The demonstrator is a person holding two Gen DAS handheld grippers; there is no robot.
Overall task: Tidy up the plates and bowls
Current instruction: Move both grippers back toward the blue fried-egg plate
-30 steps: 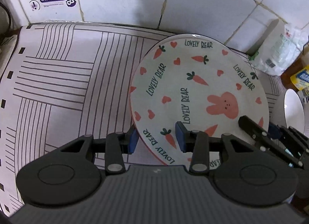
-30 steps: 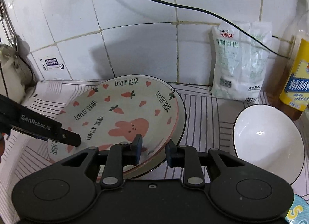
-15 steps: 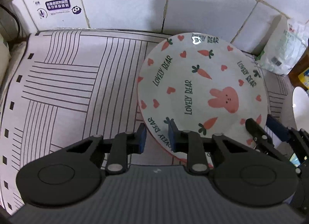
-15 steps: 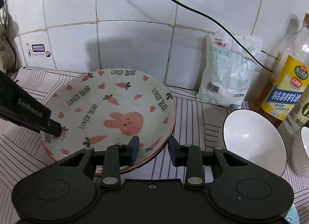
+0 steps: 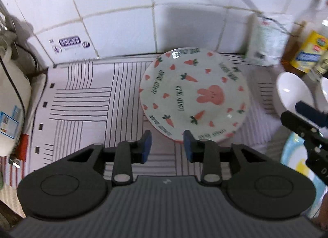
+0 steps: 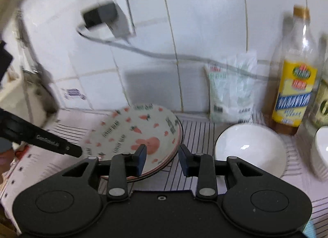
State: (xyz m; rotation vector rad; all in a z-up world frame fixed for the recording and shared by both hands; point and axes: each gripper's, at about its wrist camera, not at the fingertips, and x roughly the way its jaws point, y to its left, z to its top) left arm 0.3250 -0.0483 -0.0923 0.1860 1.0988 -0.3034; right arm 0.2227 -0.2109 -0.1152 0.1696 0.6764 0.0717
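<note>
A white plate with pink rabbit, carrots and "LOVELY BEAR" print (image 5: 192, 96) lies on a stack of plates on the striped mat; it also shows in the right wrist view (image 6: 139, 135). My left gripper (image 5: 167, 145) is open and empty, just in front of the plate's near rim. My right gripper (image 6: 162, 158) is open and empty, near the stack's right edge. A white bowl (image 6: 250, 152) stands right of the plates, also in the left wrist view (image 5: 293, 92). A second white bowl (image 6: 321, 152) shows at the far right.
The striped mat (image 5: 82, 104) covers the counter by the tiled wall. A white bag (image 6: 231, 90) and oil bottles (image 6: 295, 86) stand at the back right. A white appliance (image 5: 10, 102) is at the left. A light blue and yellow dish (image 5: 297, 156) lies at the front right.
Both grippers have let go of the printed plate and pulled back and up. The left jaws have opened wider. The plate now rests on the stack.
</note>
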